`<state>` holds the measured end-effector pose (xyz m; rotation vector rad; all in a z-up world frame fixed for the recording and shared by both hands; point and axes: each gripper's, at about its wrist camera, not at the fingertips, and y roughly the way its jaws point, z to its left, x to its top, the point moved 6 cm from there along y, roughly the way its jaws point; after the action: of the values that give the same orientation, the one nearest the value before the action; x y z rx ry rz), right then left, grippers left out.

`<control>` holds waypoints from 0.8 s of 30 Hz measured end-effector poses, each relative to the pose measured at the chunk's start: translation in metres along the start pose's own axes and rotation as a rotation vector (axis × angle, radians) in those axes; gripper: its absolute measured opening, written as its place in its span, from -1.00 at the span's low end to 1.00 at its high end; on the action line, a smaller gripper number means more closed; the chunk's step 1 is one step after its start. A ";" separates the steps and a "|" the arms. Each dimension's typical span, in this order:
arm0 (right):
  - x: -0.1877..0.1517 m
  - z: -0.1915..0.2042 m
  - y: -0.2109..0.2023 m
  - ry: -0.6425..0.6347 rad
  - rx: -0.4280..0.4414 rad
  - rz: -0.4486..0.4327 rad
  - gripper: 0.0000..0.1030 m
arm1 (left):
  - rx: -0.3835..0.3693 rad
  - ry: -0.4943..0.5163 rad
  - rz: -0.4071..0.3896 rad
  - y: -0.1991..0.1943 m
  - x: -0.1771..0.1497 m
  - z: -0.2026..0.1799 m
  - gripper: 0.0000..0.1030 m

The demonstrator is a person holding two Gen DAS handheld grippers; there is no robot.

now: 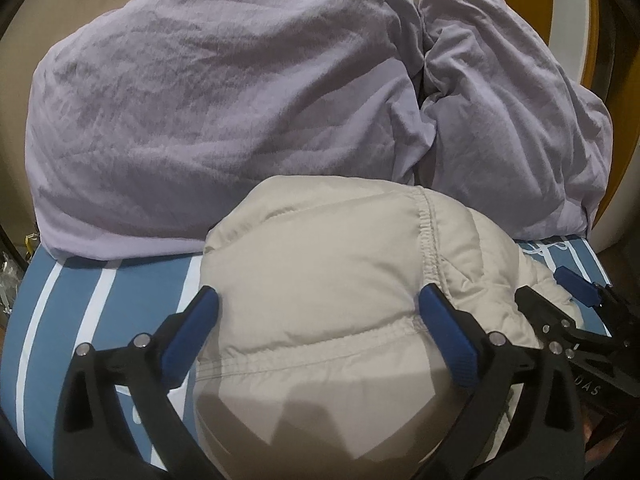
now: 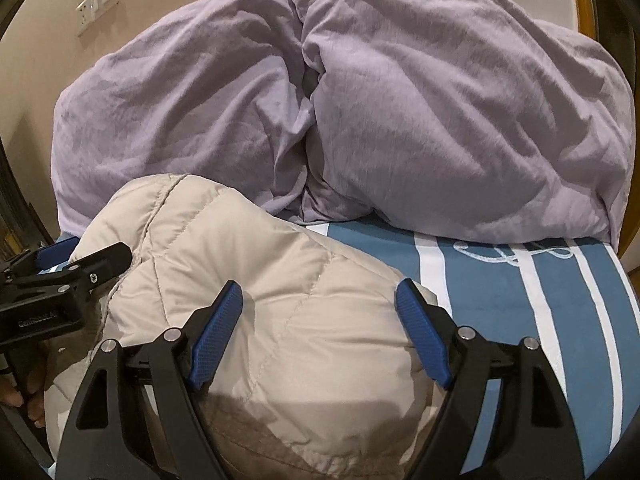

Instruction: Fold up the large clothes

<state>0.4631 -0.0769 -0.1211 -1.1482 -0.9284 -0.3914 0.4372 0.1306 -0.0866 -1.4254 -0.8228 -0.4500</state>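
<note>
Lying bunched on the blue-and-white striped bedsheet point(image 2: 500, 320), the beige quilted puffer jacket point(image 1: 320, 280) sits just on the near side of the lilac duvet point(image 1: 200, 100), which is heaped along the far edge of the bed against the wall. Taking the jacket as the landmark: the left gripper point(image 1: 318, 312) hangs over its left part, jaws spread wide, one blue pad at the jacket's left margin where the sheet shows and the other over the puffed middle near a gathered seam. Neither pad presses into the cloth, so I judge these jaws released, grasping nothing. The right gripper point(image 2: 320, 312) hangs over the jacket's right part, also released, with one pad above the quilted panel and the other at the jacket's right edge beside the sheet. In the right wrist view the left gripper shows at the jacket's far left; in the left wrist view the right gripper shows at its far right.

The jacket's long axis appears to run across both views, from one gripper to the other, though the mound is too crumpled to be certain. Both grippers tilt downward toward it, side by side; neither looks clearly nearer.

The next move likely turns on each jaw dropping onto its own side's edge. The slick, puffy shell could slip from a shallow pinch.
</note>
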 end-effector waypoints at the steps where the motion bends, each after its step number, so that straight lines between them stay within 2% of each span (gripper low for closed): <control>1: -0.001 0.000 0.002 0.003 0.003 0.004 0.57 | -0.001 -0.002 0.001 0.001 0.000 0.000 0.96; 24: -0.011 -0.005 0.018 0.053 0.003 0.010 0.59 | -0.018 -0.004 0.002 0.015 -0.005 -0.002 0.97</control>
<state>0.4710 -0.0765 -0.1410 -1.1340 -0.8768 -0.4104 0.4448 0.1294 -0.1008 -1.4442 -0.8223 -0.4539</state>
